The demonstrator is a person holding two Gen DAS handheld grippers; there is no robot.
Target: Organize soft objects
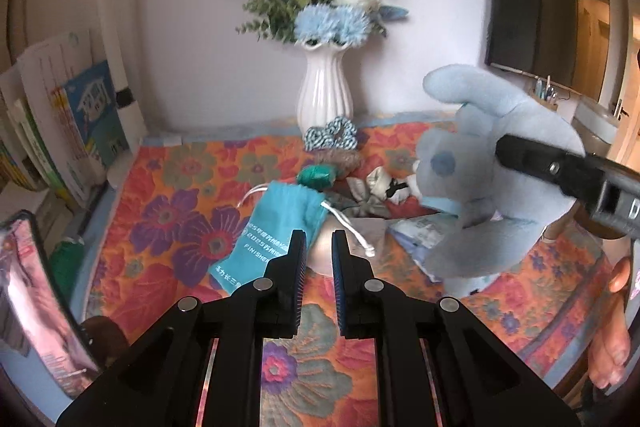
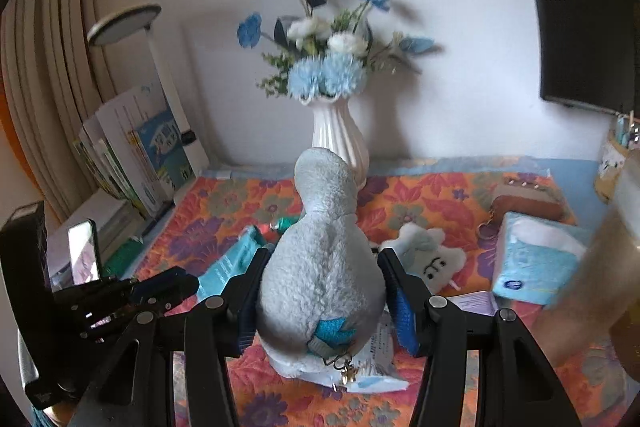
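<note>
My right gripper (image 2: pixel 324 259) is shut on a pale blue plush toy (image 2: pixel 320 267) and holds it above the flowered cloth (image 2: pixel 420 203). In the left wrist view the same plush toy (image 1: pixel 492 167) hangs at the right, with the right gripper (image 1: pixel 508 151) clamped on it. My left gripper (image 1: pixel 318 243) has its jaws nearly together with nothing between them, above a teal drawstring pouch (image 1: pixel 276 223). The left gripper (image 2: pixel 188 283) shows at the left of the right wrist view. A small white cloud plush (image 2: pixel 428 255) lies to the right of the held toy.
A white vase (image 1: pixel 324 95) of blue flowers stands at the back, with a striped scrunchie (image 1: pixel 332 135), a brown fuzzy one (image 1: pixel 332 157) and a green item (image 1: pixel 318 177) before it. A tissue pack (image 2: pixel 536 263) and brown pouch (image 2: pixel 528 203) lie right. Books (image 1: pixel 92 115) and a phone (image 1: pixel 32 299) stand left.
</note>
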